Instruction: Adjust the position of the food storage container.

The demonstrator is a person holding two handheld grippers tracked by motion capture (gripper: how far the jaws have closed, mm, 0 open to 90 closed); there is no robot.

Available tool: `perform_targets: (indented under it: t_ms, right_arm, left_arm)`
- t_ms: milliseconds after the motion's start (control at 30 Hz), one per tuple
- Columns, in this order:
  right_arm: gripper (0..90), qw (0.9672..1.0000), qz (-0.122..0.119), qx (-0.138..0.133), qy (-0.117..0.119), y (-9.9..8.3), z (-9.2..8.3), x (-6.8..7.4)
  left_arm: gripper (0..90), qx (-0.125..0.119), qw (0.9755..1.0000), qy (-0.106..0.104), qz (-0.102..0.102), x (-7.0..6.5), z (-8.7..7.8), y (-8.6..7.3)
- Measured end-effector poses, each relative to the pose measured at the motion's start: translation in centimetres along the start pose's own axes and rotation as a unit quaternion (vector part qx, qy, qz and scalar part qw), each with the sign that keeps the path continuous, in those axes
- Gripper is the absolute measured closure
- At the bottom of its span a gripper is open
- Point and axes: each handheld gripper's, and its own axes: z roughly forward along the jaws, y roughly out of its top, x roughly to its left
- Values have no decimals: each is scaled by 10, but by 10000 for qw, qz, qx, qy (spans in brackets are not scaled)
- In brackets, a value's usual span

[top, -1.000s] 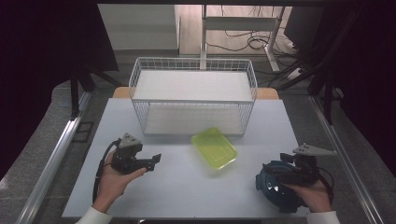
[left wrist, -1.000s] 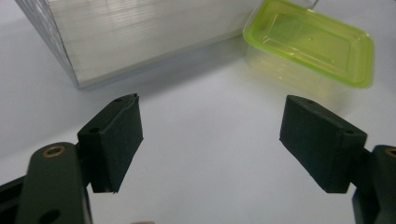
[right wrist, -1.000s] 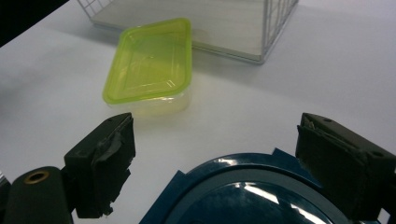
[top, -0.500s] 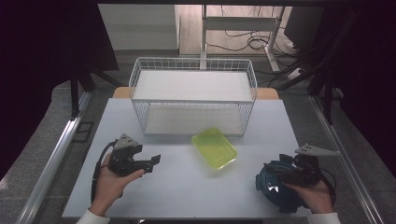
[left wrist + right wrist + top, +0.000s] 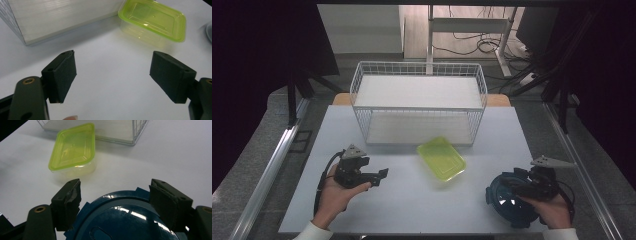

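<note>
A clear box with a lime-green lid (image 5: 441, 157) lies mid-table in front of the wire basket. It also shows in the left gripper view (image 5: 152, 18) and the right gripper view (image 5: 72, 147). A round dark-blue container (image 5: 507, 202) sits at the front right. My right gripper (image 5: 507, 187) reaches over it from the right. Its jaws have just been closing, and the blue container's far rim (image 5: 120, 220) lies between them (image 5: 115, 192). I cannot tell if the pads touch it. My left gripper (image 5: 382, 175) rests at the front left, open and with nothing in it (image 5: 112, 75).
A white wire basket (image 5: 419, 63) with a pale floor stands at the back middle of the white table (image 5: 402, 210). Its wall is near the green-lidded box (image 5: 50, 17). Dark curtains and metal rails flank the table.
</note>
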Motion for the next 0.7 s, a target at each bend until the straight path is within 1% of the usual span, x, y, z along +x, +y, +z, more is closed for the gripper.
perform_targets:
  t_ms: [167,233,367,400,433,467,600,700]
  right_arm:
    - [272,9999,12,29,-109,1,-5,-2]
    - [276,9999,35,51,-141,2,-7,-3]
    - [291,9997,44,94,-239,3,-9,-6]
    - [297,9995,42,132,-294,3,-10,-8]
    - [297,9995,42,132,-294,3,-10,-8]
    - [311,9992,66,150,-361,2,-11,-11]
    - [328,9989,123,170,-407,1,-14,-15]
    - [342,9983,133,177,-536,1,-20,-22]
  left_arm:
    - [219,14,10000,-45,17,-1,-5,1]
    - [220,-23,10000,-39,-8,-2,-8,1]
    - [218,-21,10000,-52,11,-3,-9,2]
    - [217,-8,10000,-56,16,-3,-8,2]
    - [217,3,10000,-60,16,-3,-8,1]
    - [216,10,10000,-46,20,-2,-8,1]
    - [215,67,10000,-35,-3,0,-6,0]
    - [213,88,10000,-28,-20,2,-7,0]
